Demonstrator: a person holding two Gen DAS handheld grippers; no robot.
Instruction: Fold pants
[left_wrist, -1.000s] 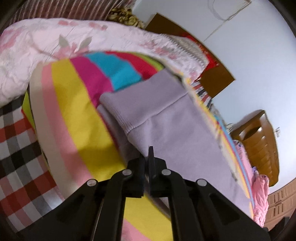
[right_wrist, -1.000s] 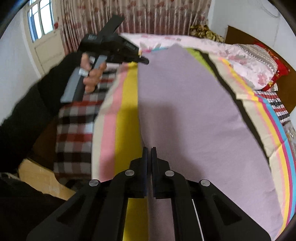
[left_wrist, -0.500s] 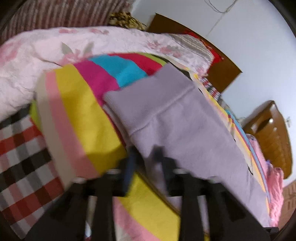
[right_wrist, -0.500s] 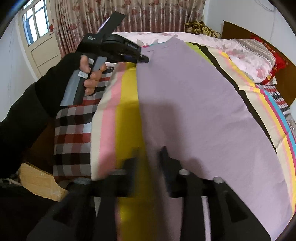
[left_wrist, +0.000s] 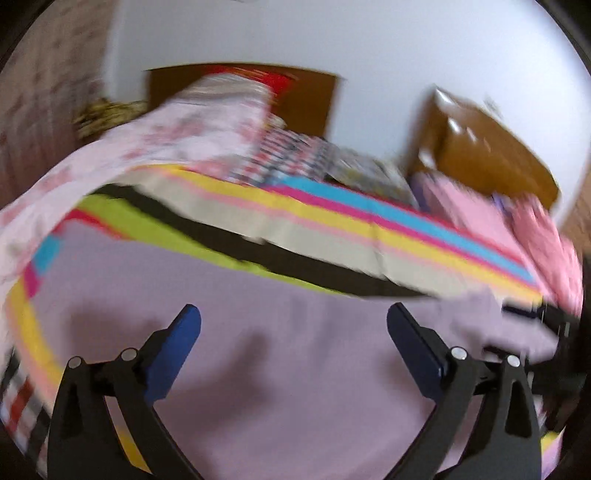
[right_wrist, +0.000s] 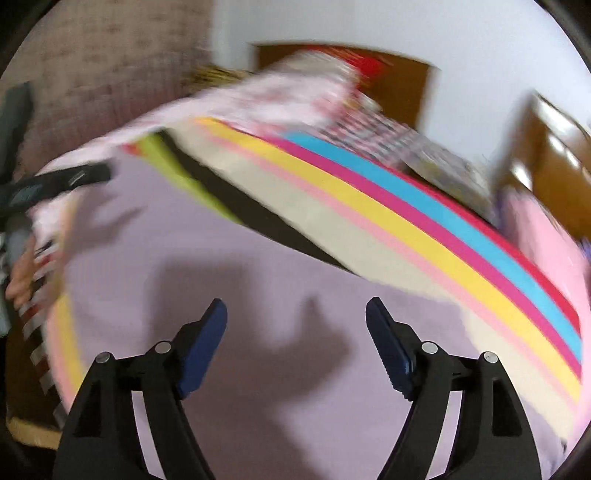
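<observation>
Both views motion-blurred; edges smeared, fine detail lost.

Left gripper (left_wrist: 293, 314): tongs spread wide apart, blue pads (left_wrist: 173, 354) showing on the inner faces, nothing between them. It hangs above the pants (left_wrist: 295, 369), a flat lavender expanse filling the lower half of the left wrist view from 8 o'clock round to 4 o'clock. Whether the tips touch the cloth cannot be told. A soft shadow lies on the fabric between the tongs.

Right gripper (right_wrist: 295, 314): tongs likewise apart, blue pads (right_wrist: 201, 347) visible, holding nothing. Pants (right_wrist: 221, 266) lie spread under it, lavender, taking the centre and lower part of the right wrist view. A forked shadow falls on the cloth just ahead of the tips.

Pants rest on a striped blanket (left_wrist: 332, 229), with bands of lime, black, cream, yellow, magenta and blue running from 10 o'clock to 3 o'clock beyond the far edge of the pants. Same blanket (right_wrist: 424, 229) sweeps across the right wrist view toward 4 o'clock.

Beyond the blanket at 11 o'clock: pale pink floral quilt (left_wrist: 147, 147). Dark wooden headboard (left_wrist: 306, 99) at 12 o'clock against a white wall (left_wrist: 369, 44). Brown wooden cabinet (left_wrist: 480, 151) at 2 o'clock. Pink bedding (left_wrist: 517, 221) at 3 o'clock.

Right wrist view, 9 o'clock edge: the left gripper's dark body (right_wrist: 66, 179) over the near corner of the pants, with a hand (right_wrist: 20, 273) below it, blurred. Curtain (right_wrist: 110, 66) at 11 o'clock.
</observation>
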